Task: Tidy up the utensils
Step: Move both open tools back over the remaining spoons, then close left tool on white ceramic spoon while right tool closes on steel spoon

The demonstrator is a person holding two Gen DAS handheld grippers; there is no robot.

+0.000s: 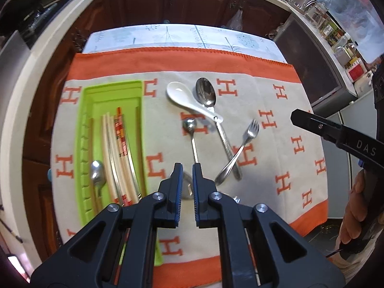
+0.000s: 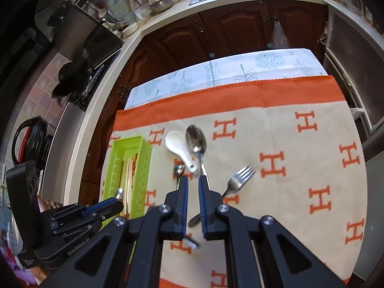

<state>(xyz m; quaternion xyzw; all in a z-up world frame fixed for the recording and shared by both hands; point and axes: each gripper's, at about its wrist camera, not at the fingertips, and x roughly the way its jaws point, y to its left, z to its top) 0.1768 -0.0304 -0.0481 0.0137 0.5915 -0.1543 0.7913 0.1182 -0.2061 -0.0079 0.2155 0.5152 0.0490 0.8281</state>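
Our left tool hangs above the desk with its two blue-padded fingers spread a little and nothing between them. Just past the tips, at twelve o'clock, lies the small teaspoon, bowl away from us and handle running back toward the gap, so we judge it the next piece to take. At ten o'clock the green tray lies lengthwise on the patterned cloth; it already holds the chopsticks and one metal spoon, all lying along its length, the only way long pieces fit.

Beyond the teaspoon, at twelve to one o'clock, the white ceramic spoon lies touching the large metal spoon, its handle crossing over the metal one. At two o'clock the fork crosses the large spoon's handle lower down. These overlaps likely explain starting with the free-lying teaspoon.

Our right tool is likewise slightly spread and empty, held above the cloth with its tips pointing toward the white spoon and the large spoon at twelve o'clock, the fork at one o'clock. In the left view it enters from three o'clock, and the hand gripping its handle shows at four o'clock. Both are held high, pointing forward and down.
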